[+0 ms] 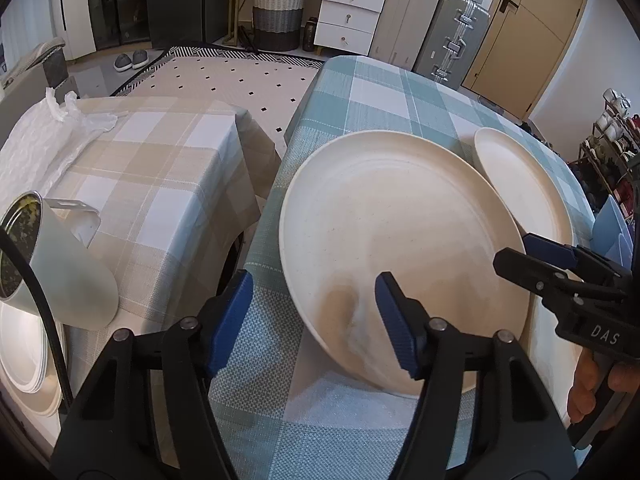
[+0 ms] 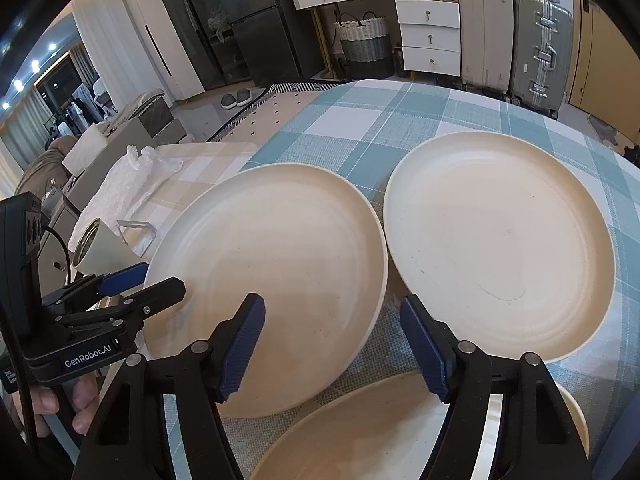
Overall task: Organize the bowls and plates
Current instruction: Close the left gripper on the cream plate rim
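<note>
A large cream plate [image 1: 400,232] [image 2: 272,272] lies on the blue checked tablecloth [image 1: 380,92]. My left gripper [image 1: 314,312] [image 2: 160,278] straddles the plate's left rim, one blue pad over the cloth and the other over the plate's inside; its pads stand apart from the rim, so it is open. My right gripper [image 2: 334,340] [image 1: 516,250] straddles the same plate's right rim and is also open, not pressing. A second cream plate [image 2: 500,240] [image 1: 520,184] lies just to the right, almost touching the first. A third plate [image 2: 360,440] lies nearer, partly hidden under the right gripper.
To the left stands a lower table with a beige checked cloth [image 1: 160,168], bearing a pale mug [image 1: 60,272] [image 2: 104,248], crumpled white plastic [image 1: 40,140] and a small stack of cream dishes [image 1: 24,360]. A narrow gap separates the two tables. Hands hold both grippers.
</note>
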Tool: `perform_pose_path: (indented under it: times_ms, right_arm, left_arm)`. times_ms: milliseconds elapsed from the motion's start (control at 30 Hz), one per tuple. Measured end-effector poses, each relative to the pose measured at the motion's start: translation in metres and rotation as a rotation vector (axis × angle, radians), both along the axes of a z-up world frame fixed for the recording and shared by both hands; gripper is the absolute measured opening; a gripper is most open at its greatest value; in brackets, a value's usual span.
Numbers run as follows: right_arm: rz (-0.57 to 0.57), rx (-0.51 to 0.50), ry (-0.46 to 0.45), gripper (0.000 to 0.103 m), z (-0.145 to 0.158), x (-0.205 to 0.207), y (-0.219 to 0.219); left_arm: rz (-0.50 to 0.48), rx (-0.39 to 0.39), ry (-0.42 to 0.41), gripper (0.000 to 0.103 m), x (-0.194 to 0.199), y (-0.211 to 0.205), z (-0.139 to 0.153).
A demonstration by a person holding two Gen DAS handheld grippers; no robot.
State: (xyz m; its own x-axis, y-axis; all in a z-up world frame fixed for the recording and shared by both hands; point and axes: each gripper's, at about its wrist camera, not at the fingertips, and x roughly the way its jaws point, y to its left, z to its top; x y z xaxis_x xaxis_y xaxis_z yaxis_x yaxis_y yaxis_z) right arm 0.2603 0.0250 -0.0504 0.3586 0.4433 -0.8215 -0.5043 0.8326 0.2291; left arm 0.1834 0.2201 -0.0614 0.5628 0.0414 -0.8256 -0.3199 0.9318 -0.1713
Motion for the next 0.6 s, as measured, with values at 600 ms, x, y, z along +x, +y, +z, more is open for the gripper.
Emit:
perform_pose_path:
  times_ms: [600]
  right_arm:
    - [-0.006, -0.036, 0.000, 0.042, -0.013, 0.003, 0.003]
  left_arm:
    - [-0.008, 0.003, 0.013, 0.022, 0.001, -0.003, -0.008]
